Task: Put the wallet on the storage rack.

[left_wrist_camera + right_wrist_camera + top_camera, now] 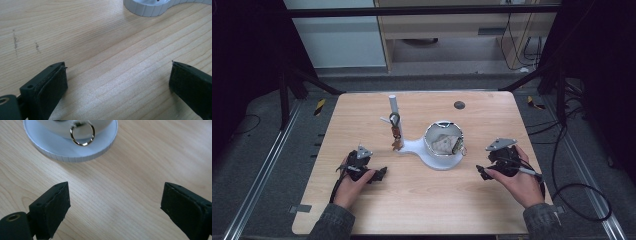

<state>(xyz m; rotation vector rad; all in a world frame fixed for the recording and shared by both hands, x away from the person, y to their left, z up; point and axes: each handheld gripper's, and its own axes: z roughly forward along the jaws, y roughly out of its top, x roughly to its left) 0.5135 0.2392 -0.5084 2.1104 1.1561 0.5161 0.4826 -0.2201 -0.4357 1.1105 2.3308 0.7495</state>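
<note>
On the wooden table point(422, 200), the left gripper point(382, 173) rests at about eight o'clock, its tongs spread wide over bare wood, nothing between them. Near the centre stands a white stand point(412, 146) with an upright post point(393, 112), from which a dark key ring point(395, 125) hangs. Its bowl point(443, 140), just right of centre, carries a metal ring point(82, 135) on its outer wall. At four o'clock the right gripper point(480, 172) points toward that bowl, tongs spread and empty.
</note>
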